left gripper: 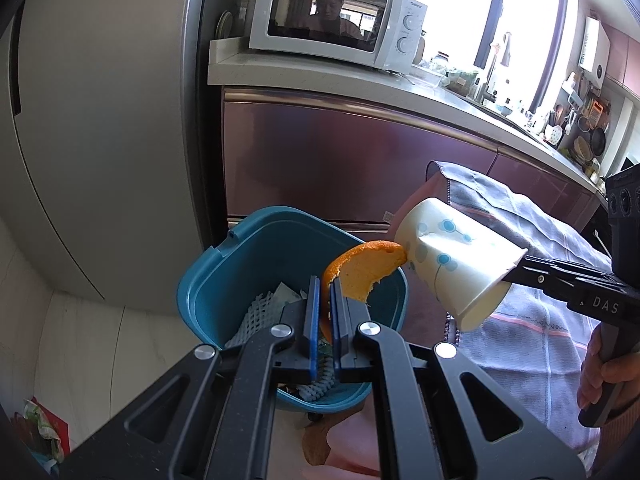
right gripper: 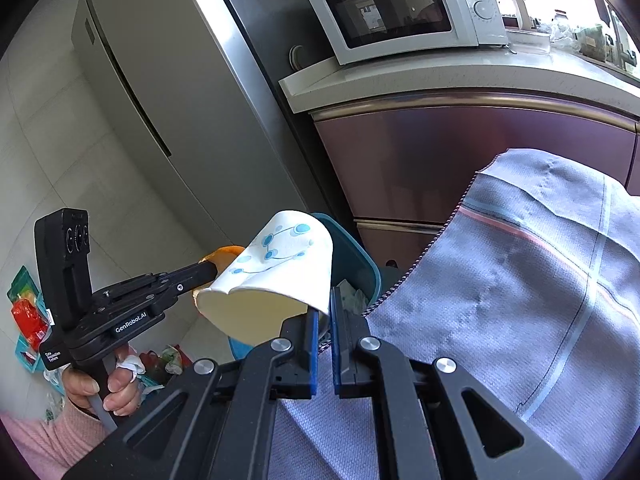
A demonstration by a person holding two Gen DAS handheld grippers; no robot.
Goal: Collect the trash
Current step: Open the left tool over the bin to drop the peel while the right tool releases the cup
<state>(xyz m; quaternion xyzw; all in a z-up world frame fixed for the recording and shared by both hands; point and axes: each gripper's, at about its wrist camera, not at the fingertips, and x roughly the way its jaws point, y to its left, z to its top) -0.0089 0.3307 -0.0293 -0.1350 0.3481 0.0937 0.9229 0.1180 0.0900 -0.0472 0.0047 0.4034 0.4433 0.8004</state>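
Nearest, clamping an orange peel (left gripper: 362,276) between the closed blue pads of the left gripper (left gripper: 325,304), holding it right over the teal trash bin (left gripper: 208,280); pinching the rim of a crumpled paper cup (right gripper: 280,276) in the right gripper (right gripper: 325,308), mouth tipped toward the camera, hanging beside the peel and close to the bin's edge. Below, already lying in the bin: white foam fruit netting (left gripper: 260,312) and paper scraps. Beside it, draping over a table, a grey checked cloth (right gripper: 520,280). Farther back, standing by the fridge (left gripper: 100,140), a white microwave (left gripper: 332,20) on the counter. Judging the step: dropping both pieces. Next, probably opening the left jaws, then swinging the cup fully over the opening before releasing, lest it bounce off the rim
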